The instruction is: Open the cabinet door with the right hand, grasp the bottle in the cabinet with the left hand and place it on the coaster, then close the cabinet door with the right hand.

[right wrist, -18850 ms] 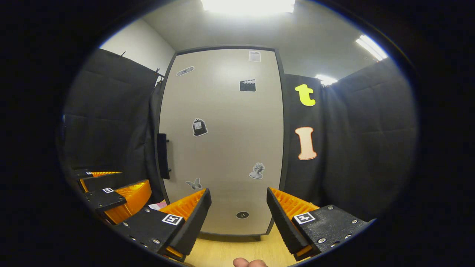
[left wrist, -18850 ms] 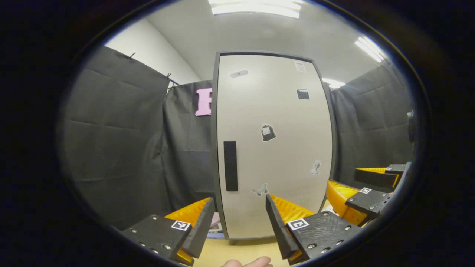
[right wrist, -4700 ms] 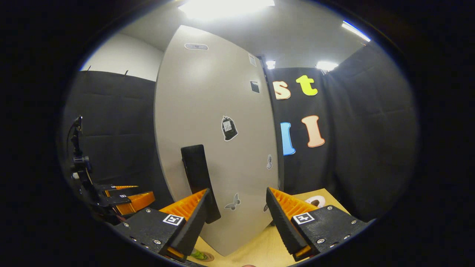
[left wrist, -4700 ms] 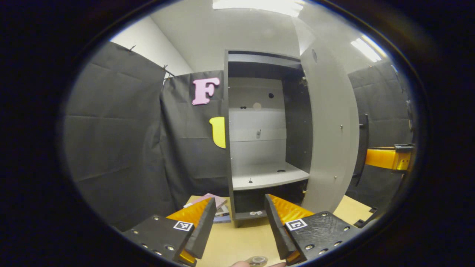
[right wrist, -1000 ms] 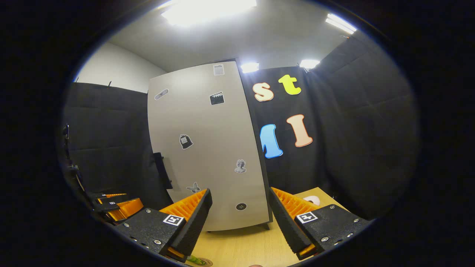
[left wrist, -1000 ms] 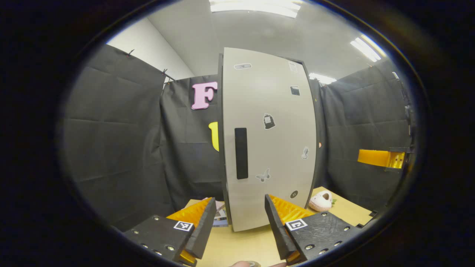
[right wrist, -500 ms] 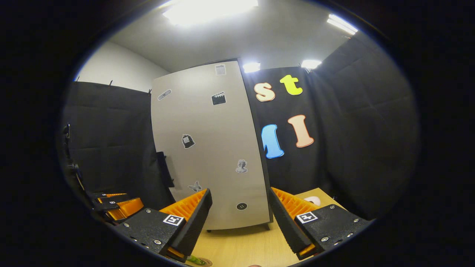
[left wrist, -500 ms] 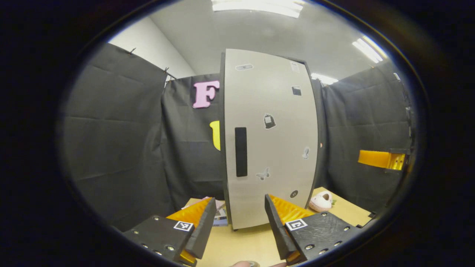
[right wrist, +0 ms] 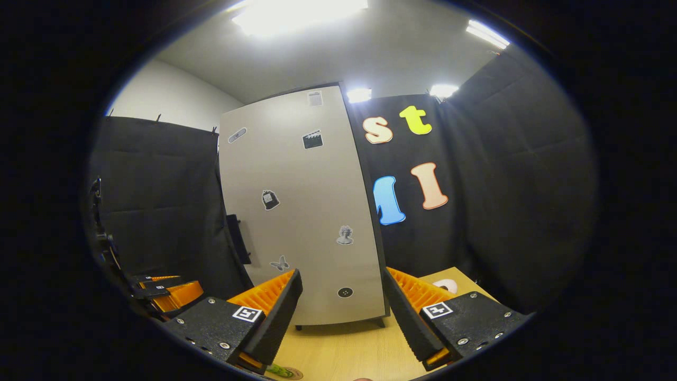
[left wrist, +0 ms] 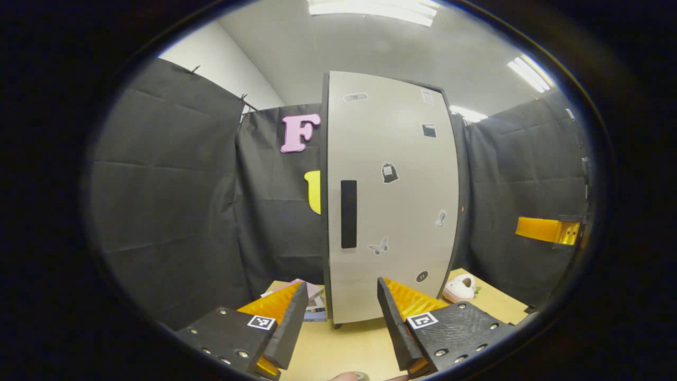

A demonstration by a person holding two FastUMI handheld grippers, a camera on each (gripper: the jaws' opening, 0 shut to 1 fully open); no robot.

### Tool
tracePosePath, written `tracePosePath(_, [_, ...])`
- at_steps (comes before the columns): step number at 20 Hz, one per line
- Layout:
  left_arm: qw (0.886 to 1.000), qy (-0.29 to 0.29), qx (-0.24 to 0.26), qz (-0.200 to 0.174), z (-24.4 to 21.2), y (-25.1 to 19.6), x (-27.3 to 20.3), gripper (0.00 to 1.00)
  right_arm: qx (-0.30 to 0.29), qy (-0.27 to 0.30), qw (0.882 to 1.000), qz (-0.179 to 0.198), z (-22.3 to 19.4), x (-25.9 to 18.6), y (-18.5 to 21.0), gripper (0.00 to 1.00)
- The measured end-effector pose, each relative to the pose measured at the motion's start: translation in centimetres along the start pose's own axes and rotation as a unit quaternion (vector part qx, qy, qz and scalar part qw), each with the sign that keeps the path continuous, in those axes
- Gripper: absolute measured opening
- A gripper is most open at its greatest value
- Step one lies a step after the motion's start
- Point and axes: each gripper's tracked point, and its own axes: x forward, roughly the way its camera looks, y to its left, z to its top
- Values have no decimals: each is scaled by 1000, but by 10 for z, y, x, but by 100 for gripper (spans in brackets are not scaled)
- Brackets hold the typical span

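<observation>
The tall cabinet (left wrist: 391, 201) stands on the wooden table with its beige door (right wrist: 307, 211) shut and the black handle (left wrist: 348, 214) on the door's left side. My left gripper (left wrist: 341, 296) hangs open and empty a short way in front of the door. My right gripper (right wrist: 341, 288) is open and empty too, facing the door from the right; in the left gripper view it appears at the far right (left wrist: 545, 230). At the bottom edge, a sliver of the green-labelled bottle on the round brown coaster (right wrist: 281, 372) peeks out below my right gripper. Its round top (left wrist: 361, 376) sits beside a fingertip.
A pink plush slipper (left wrist: 459, 288) lies on the table (left wrist: 338, 349) right of the cabinet. A small stack of books (left wrist: 313, 304) lies to its left. Black cloth walls close in the booth on all sides.
The cabinet door stays shut. Both views have drifted slightly, with the cabinet sitting a little further right in the left gripper view. Both grippers stay open.
</observation>
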Motion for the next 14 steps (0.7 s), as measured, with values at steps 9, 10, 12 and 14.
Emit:
tracePosePath(9, [1000, 5, -9, 7, -2, 0, 0, 74, -2, -5, 1000, -1, 1, 0, 0, 94])
tracePosePath(10, [1000, 6, -11, 8, -2, 0, 0, 74, -2, -5, 1000, -2, 1, 0, 0, 94])
tracePosePath(12, [1000, 9, -14, 9, -3, 0, 0, 75, 0, -4, 1000, -3, 0, 0, -1, 94])
tracePosePath(14, [1000, 10, -15, 9, -4, 0, 1, 75, 1, -3, 1000, -3, 0, 0, -1, 94])
